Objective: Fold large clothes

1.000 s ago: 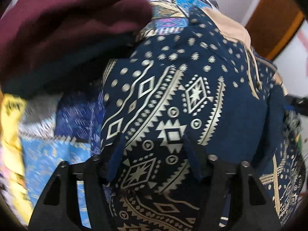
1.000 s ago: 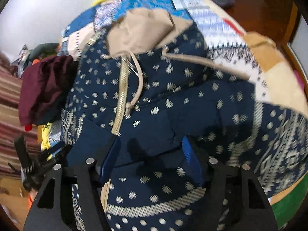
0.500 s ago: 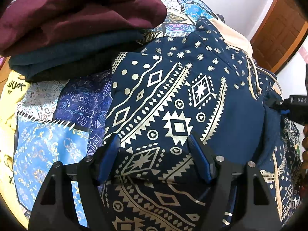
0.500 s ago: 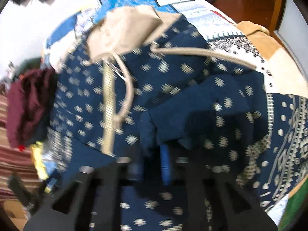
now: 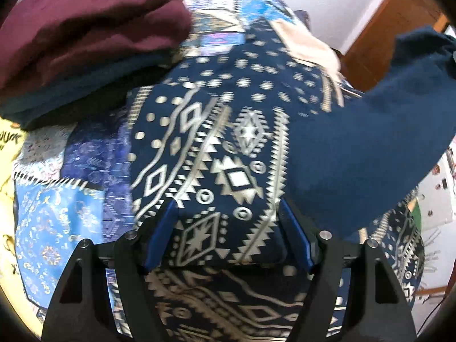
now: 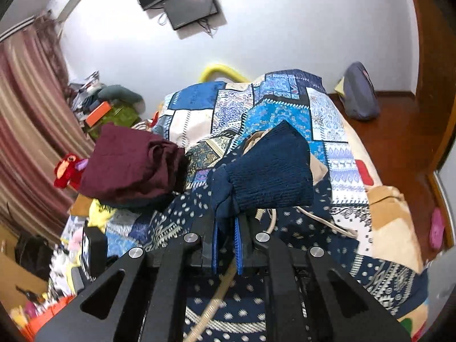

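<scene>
A navy hoodie [image 5: 242, 131] with a cream geometric print lies spread on the patchwork quilt [image 5: 57, 228]. My left gripper [image 5: 226, 203] hovers low over its patterned panel. It is open, with fingers [image 5: 159, 228] apart and cloth lying flat under the gap. My right gripper [image 6: 225, 222] is shut on the hoodie's sleeve at the ribbed navy cuff [image 6: 270, 171]. It holds the cuff raised above the hoodie's body [image 6: 313, 245]. In the left wrist view the lifted sleeve [image 5: 370, 142] hangs across the right side. A cream drawstring [image 6: 327, 222] trails below the cuff.
A folded stack topped by a maroon garment [image 6: 128, 165] sits on the bed [image 6: 285, 108] left of the hoodie, also close in the left wrist view [image 5: 85, 34]. Curtains and clutter [image 6: 108, 111] line the left; a grey bag [image 6: 359, 94] stands on the wooden floor at the right.
My right gripper closed on the sleeve cuff and rose with it, tilting up so the wall and room come into view. The left gripper shifted slightly over the patterned panel and stayed open.
</scene>
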A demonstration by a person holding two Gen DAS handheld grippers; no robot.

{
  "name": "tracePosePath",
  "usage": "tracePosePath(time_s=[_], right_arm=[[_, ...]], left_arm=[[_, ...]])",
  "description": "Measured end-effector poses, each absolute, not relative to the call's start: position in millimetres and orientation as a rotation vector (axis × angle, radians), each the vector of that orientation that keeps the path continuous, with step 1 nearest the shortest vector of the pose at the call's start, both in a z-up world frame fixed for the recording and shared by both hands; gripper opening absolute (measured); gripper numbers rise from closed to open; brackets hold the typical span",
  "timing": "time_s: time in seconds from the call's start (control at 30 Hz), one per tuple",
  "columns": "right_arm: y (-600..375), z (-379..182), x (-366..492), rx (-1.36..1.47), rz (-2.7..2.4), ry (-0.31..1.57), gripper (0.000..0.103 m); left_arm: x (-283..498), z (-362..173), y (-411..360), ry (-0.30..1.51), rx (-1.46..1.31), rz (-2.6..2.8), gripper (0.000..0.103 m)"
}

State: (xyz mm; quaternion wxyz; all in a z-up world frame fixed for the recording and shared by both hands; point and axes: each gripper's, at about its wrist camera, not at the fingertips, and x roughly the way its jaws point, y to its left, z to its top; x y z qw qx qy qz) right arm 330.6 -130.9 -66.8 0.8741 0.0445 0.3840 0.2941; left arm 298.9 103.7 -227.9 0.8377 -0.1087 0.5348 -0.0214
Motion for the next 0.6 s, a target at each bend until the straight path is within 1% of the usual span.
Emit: tracePosePath(time_s=[0.1, 0.17, 0.2, 0.27, 0.3, 0.4, 0.47, 0.53, 0.57, 0.6], right_arm=[[-139.1, -90.4, 335.7, 0.052, 0.568, 0.841, 0.008], [-152.0, -121.7, 343.0, 0.027, 0.491, 0.906, 0.008], [-161.8, -139.5, 348.2, 0.027, 0.453, 0.943, 0.008], [-181.6, -165.2, 354.5, 0.053, 0.404, 1.001, 0.009], [-194.4, -186.9, 357.7, 0.084, 0.385, 1.048, 0.010], [-212.9, -222.6, 358.2, 0.136, 0.356, 1.141, 0.013], [-221.2, -240.9, 353.3, 0.153, 0.332, 1.194, 0.018], [-227.4, -246.0, 349.6, 0.163, 0.333, 1.220, 0.031], [-229.7, -244.8, 346.6, 0.152, 0.328, 1.226, 0.034], [-229.2, -242.3, 344.7, 0.129, 0.317, 1.224, 0.040]], left_arm=[[297.7, -230.7, 87.3, 1.132, -0.162, -0.047, 0.072], [295.6, -232.7, 86.1, 1.124, -0.152, -0.041, 0.073], [294.5, -233.3, 88.2, 1.123, -0.164, -0.039, 0.075], [293.7, -234.8, 90.9, 1.126, -0.197, -0.035, 0.078], [291.9, -235.1, 92.5, 1.125, -0.207, -0.034, 0.080], [287.3, -235.2, 94.2, 1.119, -0.195, -0.040, 0.080], [284.6, -232.9, 94.5, 1.117, -0.186, -0.055, 0.080], [278.8, -229.9, 100.3, 1.115, -0.199, -0.064, 0.080], [275.3, -227.7, 105.3, 1.109, -0.212, -0.062, 0.080], [272.7, -226.2, 110.0, 1.103, -0.221, -0.056, 0.080]])
